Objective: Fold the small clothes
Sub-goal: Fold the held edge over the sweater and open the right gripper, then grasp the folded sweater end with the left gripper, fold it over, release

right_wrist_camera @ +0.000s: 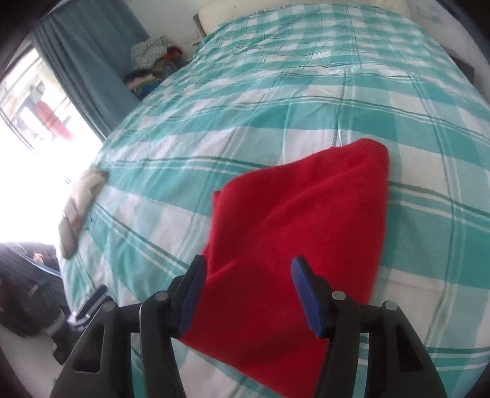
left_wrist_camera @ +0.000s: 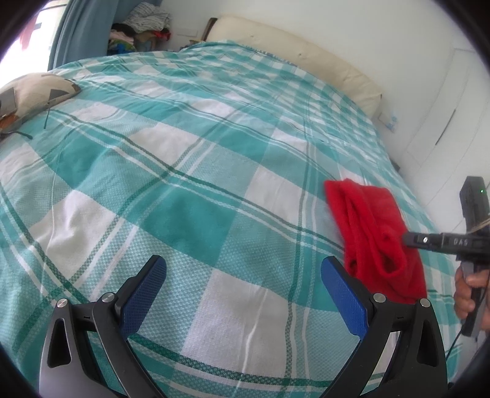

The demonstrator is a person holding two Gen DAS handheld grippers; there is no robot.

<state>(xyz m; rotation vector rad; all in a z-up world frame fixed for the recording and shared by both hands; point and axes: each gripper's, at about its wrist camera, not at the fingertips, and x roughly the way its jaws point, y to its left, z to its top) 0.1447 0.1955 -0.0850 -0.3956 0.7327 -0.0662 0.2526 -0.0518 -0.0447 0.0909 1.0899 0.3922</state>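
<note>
A small red fleece garment (right_wrist_camera: 294,220) lies bunched and partly folded on the teal-and-white checked bedspread (right_wrist_camera: 275,91). My right gripper (right_wrist_camera: 249,275) is open, its blue-padded fingers standing either side of the garment's near end, just above it. In the left wrist view the garment (left_wrist_camera: 373,232) lies at the right, with the right gripper (left_wrist_camera: 407,238) reaching its edge from the right. My left gripper (left_wrist_camera: 243,275) is open and empty over the bedspread (left_wrist_camera: 183,171), left of the garment.
A beige patterned cushion (left_wrist_camera: 33,91) lies at the bed's left edge. A cream pillow (left_wrist_camera: 294,52) runs along the headboard wall. A pile of clothes (left_wrist_camera: 144,27) sits in the far corner by a blue curtain (right_wrist_camera: 92,55). The white wall lies right of the bed.
</note>
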